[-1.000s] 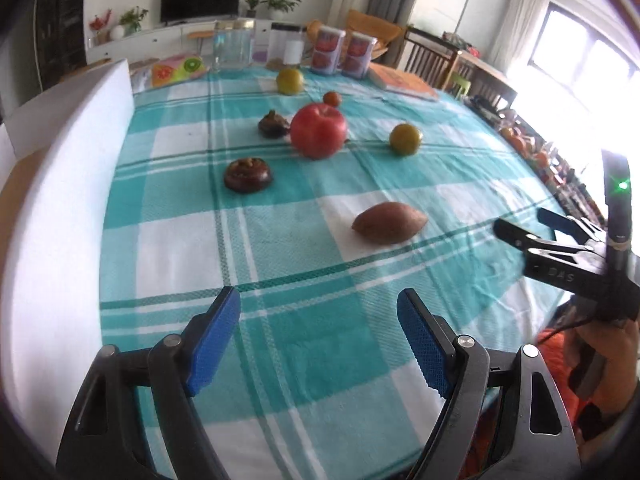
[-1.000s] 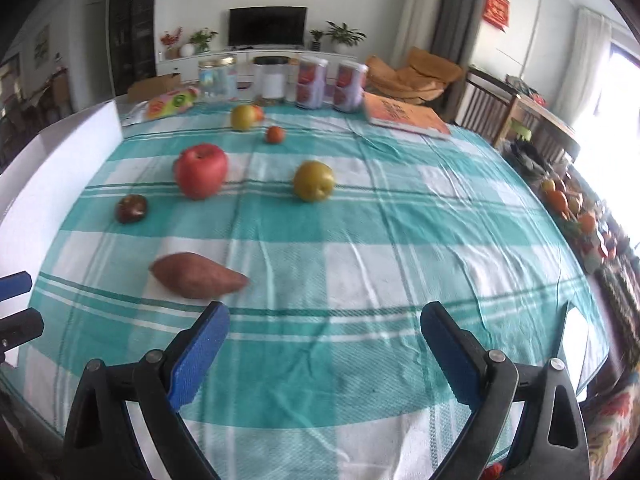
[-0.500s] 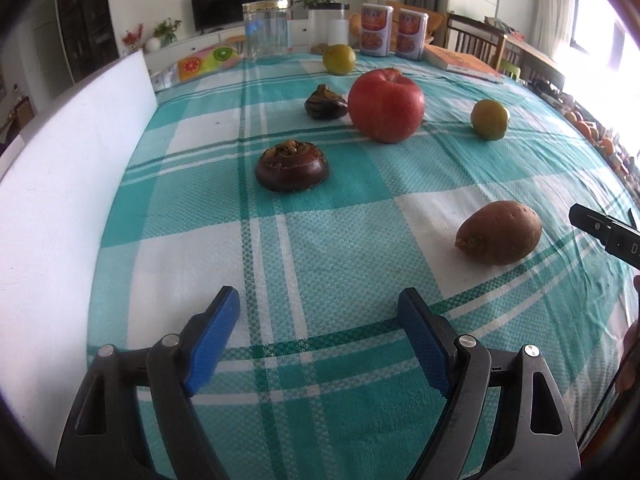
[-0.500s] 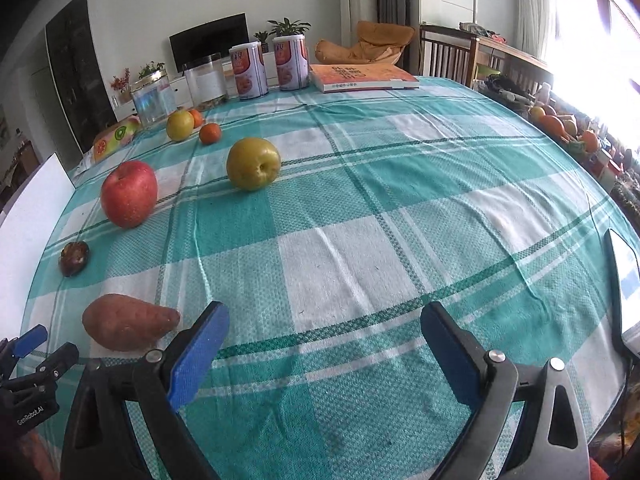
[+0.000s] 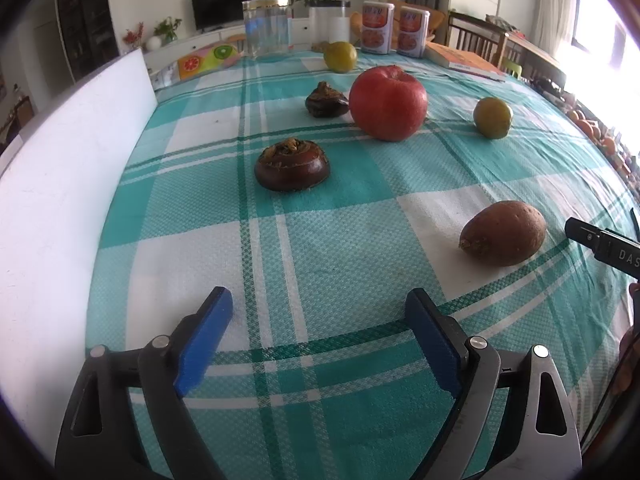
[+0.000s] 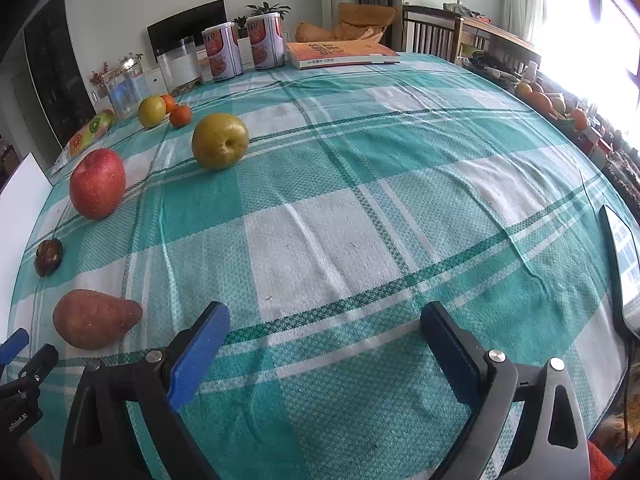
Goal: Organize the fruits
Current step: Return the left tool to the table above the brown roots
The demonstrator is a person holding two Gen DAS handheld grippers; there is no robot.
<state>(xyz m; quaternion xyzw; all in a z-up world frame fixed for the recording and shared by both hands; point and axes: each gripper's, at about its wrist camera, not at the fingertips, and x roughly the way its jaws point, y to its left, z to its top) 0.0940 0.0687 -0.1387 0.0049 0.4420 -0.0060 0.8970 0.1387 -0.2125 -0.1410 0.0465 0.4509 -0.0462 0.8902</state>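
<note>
Both grippers sit lower and closer to the checked worktop (image 5: 328, 248) than a second ago; fruit looms bigger. Left gripper (image 5: 320, 340) jaws spread and opening wider, nothing between them, only cloth. Right gripper (image 6: 324, 348) spread wide, empty. Red apple (image 5: 387, 103), two dark water chestnuts (image 5: 292, 165), probably, and the sweet potato (image 5: 503, 233) lie ahead of the left gripper, unmoved. Yellow-green pear (image 6: 220, 141) sits mid-cloth, well apart from the right gripper.
</note>
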